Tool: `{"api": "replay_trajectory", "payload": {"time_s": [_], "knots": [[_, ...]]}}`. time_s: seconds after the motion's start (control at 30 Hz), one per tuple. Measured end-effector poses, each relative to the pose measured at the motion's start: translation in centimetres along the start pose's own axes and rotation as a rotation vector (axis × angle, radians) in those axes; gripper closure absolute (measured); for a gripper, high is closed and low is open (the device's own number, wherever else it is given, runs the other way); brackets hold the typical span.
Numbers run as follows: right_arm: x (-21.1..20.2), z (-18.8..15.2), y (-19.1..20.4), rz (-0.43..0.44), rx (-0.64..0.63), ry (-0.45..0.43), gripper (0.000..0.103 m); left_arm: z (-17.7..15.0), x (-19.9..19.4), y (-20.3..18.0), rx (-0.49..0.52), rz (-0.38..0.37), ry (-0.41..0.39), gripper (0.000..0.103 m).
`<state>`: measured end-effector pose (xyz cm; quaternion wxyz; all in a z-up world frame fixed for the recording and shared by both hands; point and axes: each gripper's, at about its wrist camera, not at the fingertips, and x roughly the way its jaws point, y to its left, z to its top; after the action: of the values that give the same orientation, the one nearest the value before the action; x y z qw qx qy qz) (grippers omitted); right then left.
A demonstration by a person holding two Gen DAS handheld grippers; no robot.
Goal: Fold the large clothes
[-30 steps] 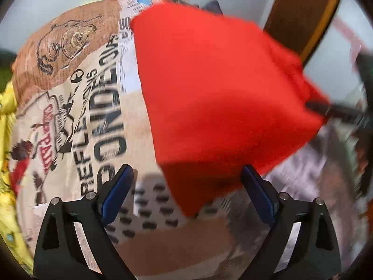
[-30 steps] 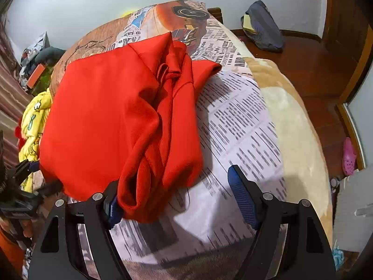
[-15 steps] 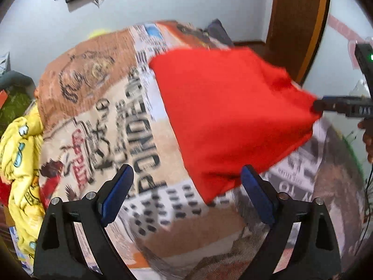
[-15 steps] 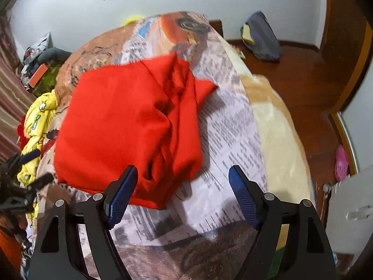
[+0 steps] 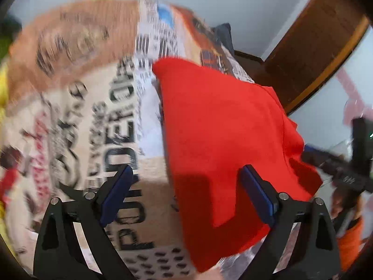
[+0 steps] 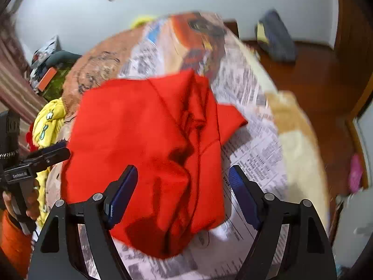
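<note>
A folded red garment (image 5: 223,135) lies on a bed with a newspaper-print cover (image 5: 93,107). It also shows in the right wrist view (image 6: 149,154), bunched with creases on its right side. My left gripper (image 5: 186,196) is open and empty, its right finger over the garment's near edge. My right gripper (image 6: 181,193) is open and empty above the garment's near part. The left gripper also shows in the right wrist view (image 6: 46,154) beside the garment's left edge. The right gripper shows in the left wrist view (image 5: 326,161) at the garment's right edge.
A yellow printed cloth (image 6: 46,126) lies at the bed's left side. A dark bag (image 6: 275,37) sits on the wooden floor (image 6: 321,79) beyond the bed. A wooden door (image 5: 310,46) stands to the right. Clutter (image 6: 49,67) lies by the left wall.
Both grippers have shifted over the garment; the views are blurred by motion. The garment looks a little more bunched in the right wrist view. Both grippers stay open.
</note>
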<state>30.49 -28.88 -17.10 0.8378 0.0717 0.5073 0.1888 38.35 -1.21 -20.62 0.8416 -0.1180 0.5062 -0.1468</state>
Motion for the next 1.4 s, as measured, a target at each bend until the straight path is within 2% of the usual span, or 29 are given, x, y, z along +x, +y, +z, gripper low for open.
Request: {"api": "replay_trajectory", "payload": {"time_s": [0.17, 0.23, 0.33, 0.47, 0.53, 0.57, 0.63, 0.67, 0.73, 0.77, 0.87, 1.1, 1.4], "knots": [[3.3, 0.6, -1.5, 0.066, 0.062, 0.088, 0.025, 0.9, 3.0, 0.9, -0.07, -0.127, 0.067, 0.009], [3.6, 0.9, -1.2, 0.086, 0.045, 0.083, 0.025, 1.3, 4.2, 1.1, -0.095, -0.168, 0.091, 0.009], [4.2, 1.4, -0.7, 0.122, 0.016, 0.091, 0.023, 1.8, 5.2, 1.1, -0.121, -0.21, 0.101, 0.009], [4.7, 2.0, -0.4, 0.136, 0.023, 0.094, 0.025, 2.4, 5.7, 0.9, -0.13, -0.225, 0.098, 0.01], [4.5, 1.8, -0.4, 0.136, 0.028, 0.09, 0.035, 2.6, 5.7, 0.4, -0.128, -0.256, 0.101, 0.028], [4.3, 1.7, -0.4, 0.134, 0.029, 0.086, 0.039, 2.6, 5.7, 0.2, -0.131, -0.262, 0.106, 0.031], [3.8, 1.7, -0.4, 0.132, 0.025, 0.076, 0.054, 2.6, 5.3, -0.2, -0.124, -0.252, 0.088, 0.038], [3.4, 1.5, -0.2, 0.136, 0.021, 0.068, 0.058, 2.5, 5.1, -0.3, -0.117, -0.248, 0.084, 0.045], [2.7, 1.6, 0.3, 0.145, 0.012, 0.054, 0.069, 2.3, 4.1, -0.6, -0.103, -0.253, 0.071, 0.057], [2.1, 1.6, 0.8, 0.148, -0.001, 0.044, 0.071, 2.3, 3.9, -0.6, -0.1, -0.254, 0.068, 0.063], [0.9, 1.7, 2.8, 0.142, -0.05, 0.017, 0.074, 2.1, 1.9, -1.2, -0.067, -0.227, 0.042, 0.069], [-1.5, 2.4, 8.8, 0.15, -0.144, -0.047, 0.075, 1.7, -5.1, 0.3, -0.035, -0.176, -0.07, 0.07], [-1.9, 5.2, 18.1, 0.24, -0.225, -0.111, 0.075, 2.4, -14.4, 6.7, -0.075, -0.128, -0.212, 0.07]]}}
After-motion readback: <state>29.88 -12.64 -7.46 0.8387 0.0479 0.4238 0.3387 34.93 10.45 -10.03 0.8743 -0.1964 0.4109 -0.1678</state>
